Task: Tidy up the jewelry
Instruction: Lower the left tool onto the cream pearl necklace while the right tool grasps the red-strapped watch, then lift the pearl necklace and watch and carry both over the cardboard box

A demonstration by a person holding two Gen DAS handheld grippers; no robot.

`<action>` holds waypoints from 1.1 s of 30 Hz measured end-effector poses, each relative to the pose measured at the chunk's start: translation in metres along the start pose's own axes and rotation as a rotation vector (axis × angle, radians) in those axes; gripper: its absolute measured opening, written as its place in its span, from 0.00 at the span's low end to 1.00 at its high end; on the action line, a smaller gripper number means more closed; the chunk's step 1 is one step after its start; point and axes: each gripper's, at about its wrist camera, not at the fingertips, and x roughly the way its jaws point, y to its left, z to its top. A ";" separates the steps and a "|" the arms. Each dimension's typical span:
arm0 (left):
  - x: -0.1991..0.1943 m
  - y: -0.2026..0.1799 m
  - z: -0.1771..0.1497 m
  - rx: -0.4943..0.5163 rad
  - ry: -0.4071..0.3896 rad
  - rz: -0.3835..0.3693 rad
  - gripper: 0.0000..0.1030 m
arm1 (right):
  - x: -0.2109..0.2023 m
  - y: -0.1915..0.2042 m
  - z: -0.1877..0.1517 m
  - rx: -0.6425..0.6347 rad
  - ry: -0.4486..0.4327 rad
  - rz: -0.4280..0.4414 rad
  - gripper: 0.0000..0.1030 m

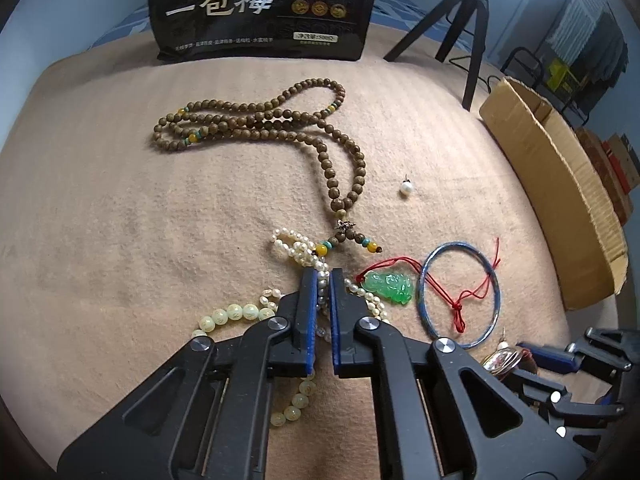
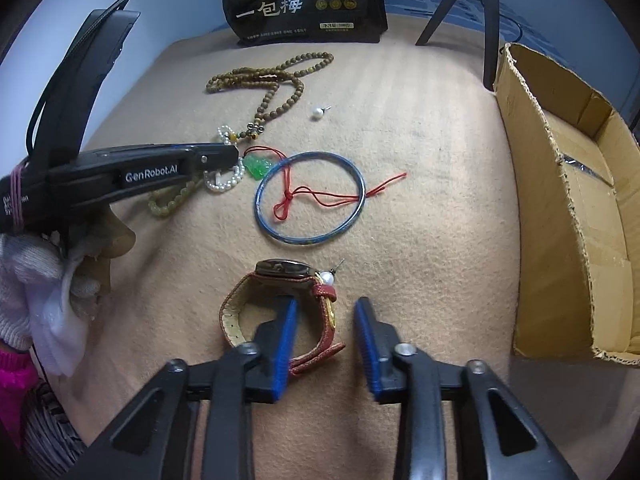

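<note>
Left gripper [image 1: 323, 276] tipped steeply down on the tan surface [image 1: 120, 220], jaws pressed nearly together and pinching a strand of the pearl necklace [image 1: 296, 246]. Just beside it, the green jade pendant [image 1: 390, 286] on red cord and the blue bangle [image 1: 496, 300]. Right gripper [image 2: 326, 308] down over the red-strapped watch [image 2: 280, 268], jaws spread: one pad inside the strap loop, the other outside and clear of it. Pearl earring [image 2: 328, 278] touching the watch case. Cardboard box [image 2: 560, 220] off to the right.

White knit glove [image 2: 24, 280], pink sleeve [image 2: 14, 372]
</note>
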 end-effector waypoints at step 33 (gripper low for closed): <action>-0.134 -0.029 0.020 -0.042 -0.264 -0.138 0.01 | -0.092 -0.001 0.007 0.044 -0.249 -0.016 0.10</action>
